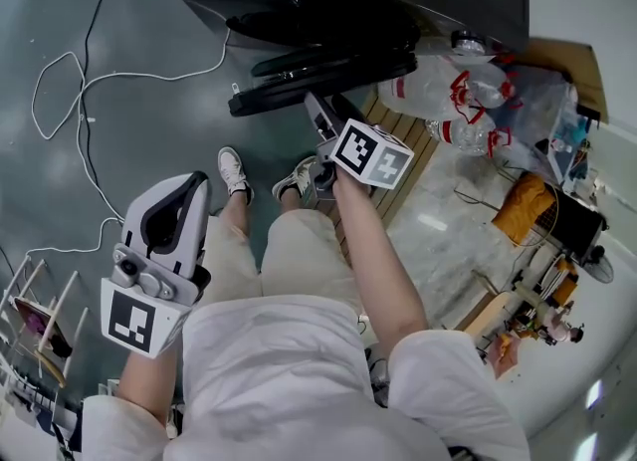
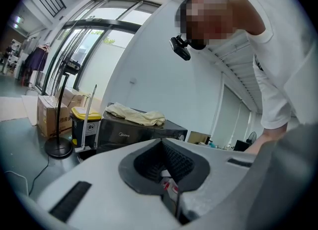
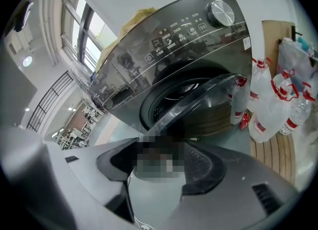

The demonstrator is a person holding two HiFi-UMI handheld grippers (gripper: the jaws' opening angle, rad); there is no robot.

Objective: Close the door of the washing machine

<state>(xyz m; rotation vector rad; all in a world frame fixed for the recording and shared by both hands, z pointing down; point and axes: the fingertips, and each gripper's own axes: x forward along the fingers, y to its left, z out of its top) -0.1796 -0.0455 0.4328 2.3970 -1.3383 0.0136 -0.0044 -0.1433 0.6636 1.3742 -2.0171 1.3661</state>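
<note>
My right gripper, top centre of the head view, has its jaws wide apart and gripping nothing. It points down at the washing machine, whose door stands swung open mid-frame in the right gripper view. I cannot tell whether the jaws touch it. My left gripper, lower left, has its jaws pressed together and empty, well apart from the door.

The person wears a white T-shirt, beige shorts and white sneakers.

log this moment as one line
washing machine door: open | right gripper: open, empty, aimed at door | left gripper: shut, empty, away from machine
</note>
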